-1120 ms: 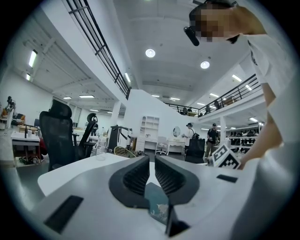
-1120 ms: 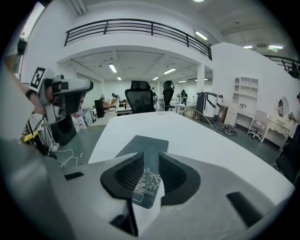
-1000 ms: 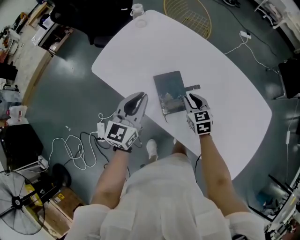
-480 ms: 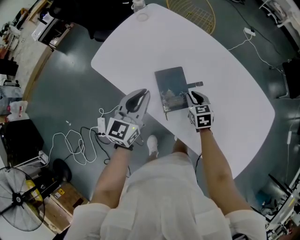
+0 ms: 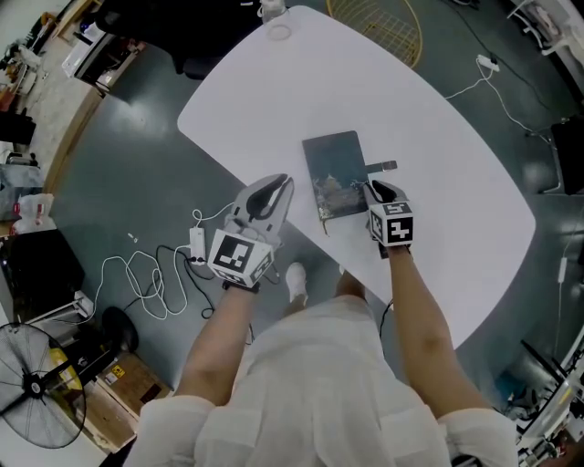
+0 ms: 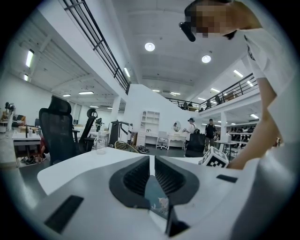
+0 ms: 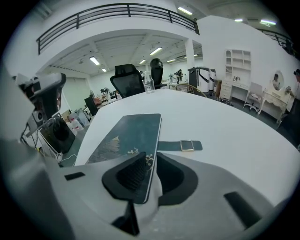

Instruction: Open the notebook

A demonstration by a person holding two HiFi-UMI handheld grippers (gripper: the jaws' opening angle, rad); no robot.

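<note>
Right claw (image 5: pixel 373 188) has dropped lower than it was a second ago. It's closing now on the near right edge of the dark teal hardcover notebook with gold print (image 5: pixel 334 169). The cover edge sits between the jaws, not squeezed yet as far as I can see. So I'd say it's about to grab and lift the cover. The book lies shut and flat near the front of the big white oval bench (image 5: pixel 438 137), with its teal buckle strap (image 5: pixel 381 167) lying loose to the right. Left claw (image 5: pixel 281 185) hovers just left of the book, jaws pressed together, empty. Beyond that: grey floor (image 5: pixel 137 137), black floor fan (image 5: pixel 36 392), tangled white cable (image 5: pixel 146 287), and a clear plastic bottle (image 5: pixel 267 15) at the bench's far end.
</note>
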